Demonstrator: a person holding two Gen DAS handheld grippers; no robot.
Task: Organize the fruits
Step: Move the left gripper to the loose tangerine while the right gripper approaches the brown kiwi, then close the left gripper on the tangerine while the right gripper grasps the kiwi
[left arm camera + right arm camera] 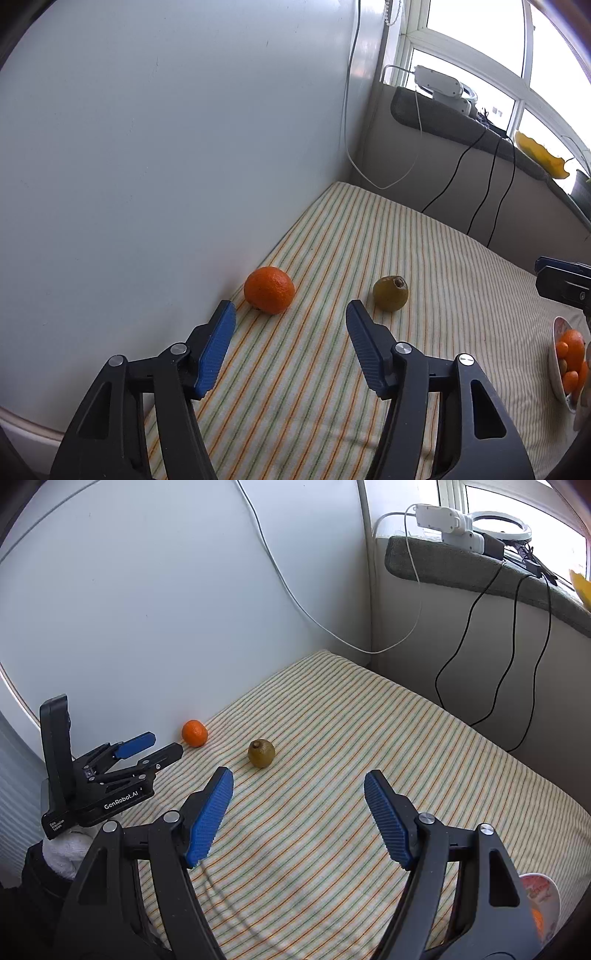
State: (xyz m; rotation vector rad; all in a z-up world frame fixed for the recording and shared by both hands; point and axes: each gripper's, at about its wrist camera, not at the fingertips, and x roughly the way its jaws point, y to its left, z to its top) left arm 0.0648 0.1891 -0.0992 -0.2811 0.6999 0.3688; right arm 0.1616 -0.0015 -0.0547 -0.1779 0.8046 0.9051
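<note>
The bowl (559, 363) is cut off at the frame's right edge. Both claws, left (290, 308) and right (297, 777), gape empty; the orange (269, 290) and kiwi (390, 293) lie just above the left claw's tips.

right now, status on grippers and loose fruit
Left gripper open, empty; right gripper open, empty. Orange and kiwi loose on striped cloth. Bowl part-filled. Nothing blocking.
</note>
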